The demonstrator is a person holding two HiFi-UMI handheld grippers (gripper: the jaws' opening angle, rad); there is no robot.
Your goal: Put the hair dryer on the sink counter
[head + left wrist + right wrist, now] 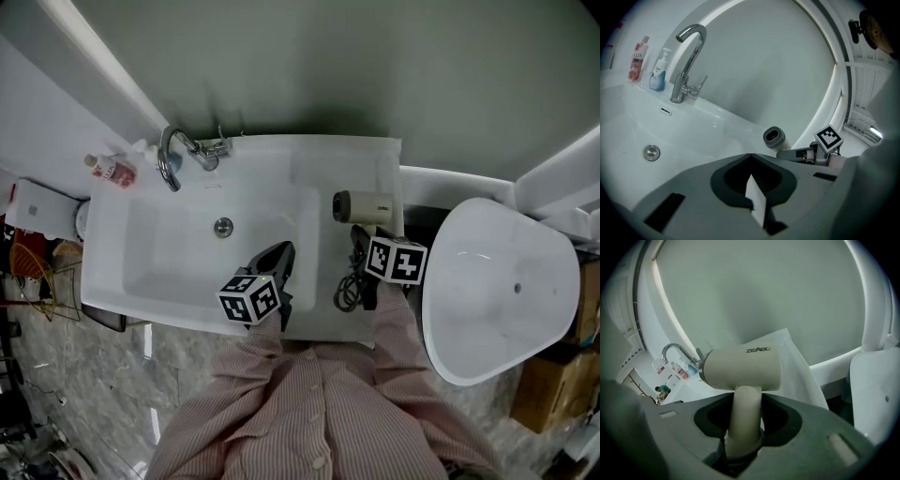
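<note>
Hair dryer [364, 206] sits at the tabletop's [323, 323] right edge beside the basin [178, 248], handle pinched by the right claw [744, 425]; the left claw [750, 157], pressed together, hangs over the basin's front rim.

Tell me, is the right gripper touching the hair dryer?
Touching. The right gripper view shows the right gripper clamping the handle of the hair dryer, no gap.

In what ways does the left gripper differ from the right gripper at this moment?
The left gripper is shut and empty; the right gripper is closed on the handle of the hair dryer. The left gripper hangs over the basin; the right gripper is over the counter beside it. Both bear a marker cube.
</note>
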